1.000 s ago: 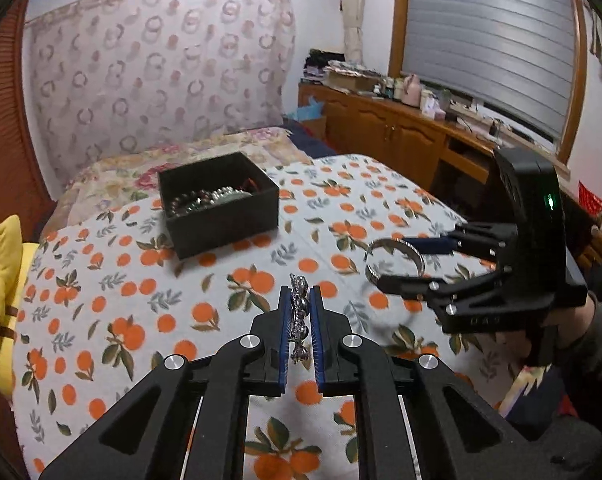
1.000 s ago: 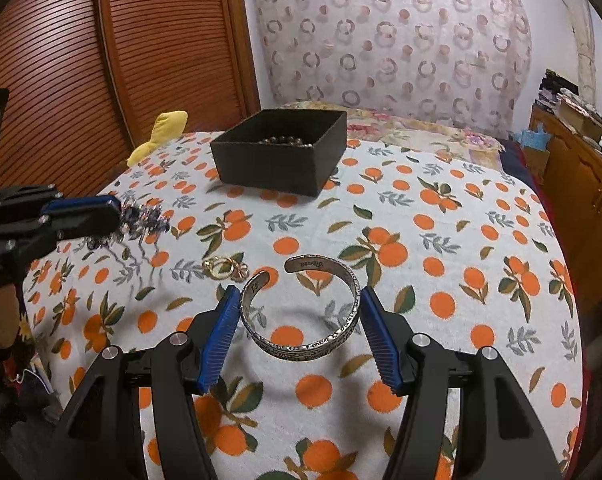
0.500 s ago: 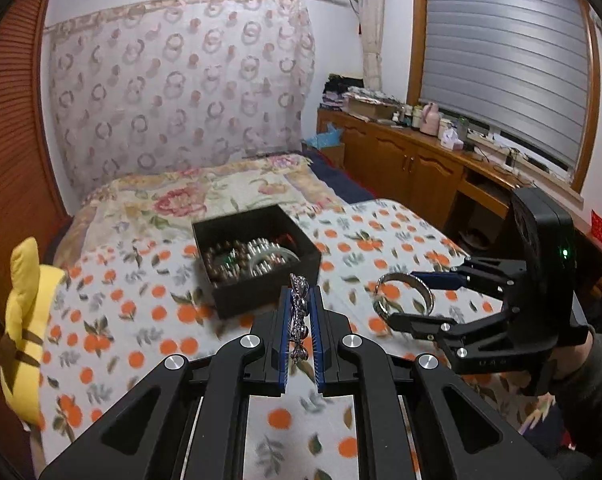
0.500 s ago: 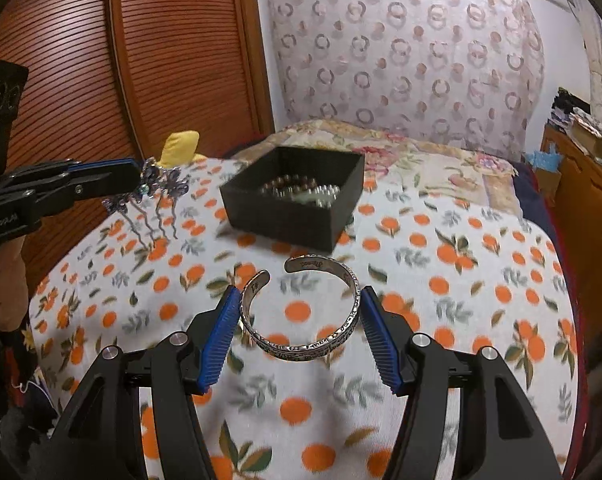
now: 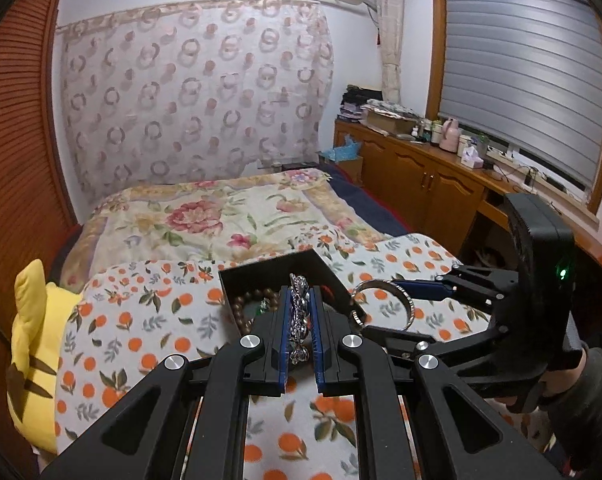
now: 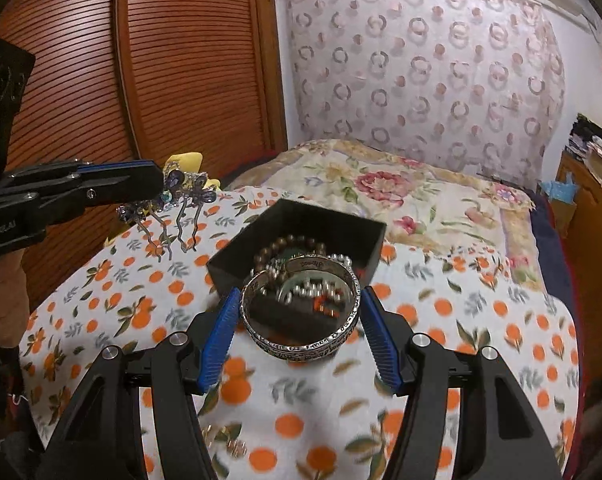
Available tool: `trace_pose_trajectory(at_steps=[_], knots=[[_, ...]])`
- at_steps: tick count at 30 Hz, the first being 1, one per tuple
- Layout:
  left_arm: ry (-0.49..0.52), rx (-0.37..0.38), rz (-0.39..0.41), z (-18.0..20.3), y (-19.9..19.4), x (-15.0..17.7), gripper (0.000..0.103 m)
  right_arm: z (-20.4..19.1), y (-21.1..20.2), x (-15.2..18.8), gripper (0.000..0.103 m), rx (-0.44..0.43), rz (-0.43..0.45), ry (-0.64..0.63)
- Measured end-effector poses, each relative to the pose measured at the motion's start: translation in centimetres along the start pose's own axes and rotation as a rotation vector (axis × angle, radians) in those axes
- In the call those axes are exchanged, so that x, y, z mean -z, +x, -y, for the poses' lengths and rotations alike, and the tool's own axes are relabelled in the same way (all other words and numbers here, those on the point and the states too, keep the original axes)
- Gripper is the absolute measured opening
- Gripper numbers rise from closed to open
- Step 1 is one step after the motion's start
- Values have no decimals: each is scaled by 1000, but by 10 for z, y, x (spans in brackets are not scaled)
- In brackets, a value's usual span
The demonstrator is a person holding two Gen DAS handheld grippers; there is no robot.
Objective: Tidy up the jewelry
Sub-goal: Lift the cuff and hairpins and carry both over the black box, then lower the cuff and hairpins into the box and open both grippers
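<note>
Left gripper (image 5: 300, 322) clamping hair comb (image 6: 173, 204), right gripper (image 6: 297, 322) gripping bangle (image 6: 301, 308)

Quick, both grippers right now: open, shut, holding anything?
Left gripper: shut on the jeweled hair comb, up beside the black box.
Right gripper: shut on the silver cuff bracelet, by the box's near wall.

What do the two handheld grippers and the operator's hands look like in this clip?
Both are matte black linkage frames with silver bolt heads and ribbed blue pads on the fingers. The right gripper has a tall black housing with a green indicator light; a dark-gloved hand and dark sleeve grip it. The left gripper carries faint lettering on its side, with bare skin showing below. No cables visible.
</note>
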State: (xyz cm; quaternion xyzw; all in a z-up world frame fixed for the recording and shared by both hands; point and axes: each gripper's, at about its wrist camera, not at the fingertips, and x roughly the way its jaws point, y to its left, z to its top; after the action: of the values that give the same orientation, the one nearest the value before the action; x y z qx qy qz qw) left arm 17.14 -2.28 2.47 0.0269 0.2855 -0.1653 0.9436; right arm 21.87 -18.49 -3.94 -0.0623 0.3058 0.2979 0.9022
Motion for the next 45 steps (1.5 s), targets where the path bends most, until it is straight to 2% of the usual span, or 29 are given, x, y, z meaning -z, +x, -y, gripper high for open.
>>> trace_pose_trajectory(at_steps=[10,17,27,36,42,45], knots=[[-22,-13,-22,-18,36,-17,8,4,56,-19,63,-28,-44,-2],[-33,-18,-40,-24,56,-23,8,7,75,-16,64,-27,-62,-5],[-38,-10,-47,-25,72,-27,8,18,65,-18,64,-26,-40,30],[-41,37,-29,-19,74,-35,8,31,55,-22,64,-4,-22,65],[-83,68,-86,-25,97,-30,8,29,49,-21,64,10,-27,55],[-87,54,-101,-27,101,-24,8,28,42,-18,64,14,-28,56]])
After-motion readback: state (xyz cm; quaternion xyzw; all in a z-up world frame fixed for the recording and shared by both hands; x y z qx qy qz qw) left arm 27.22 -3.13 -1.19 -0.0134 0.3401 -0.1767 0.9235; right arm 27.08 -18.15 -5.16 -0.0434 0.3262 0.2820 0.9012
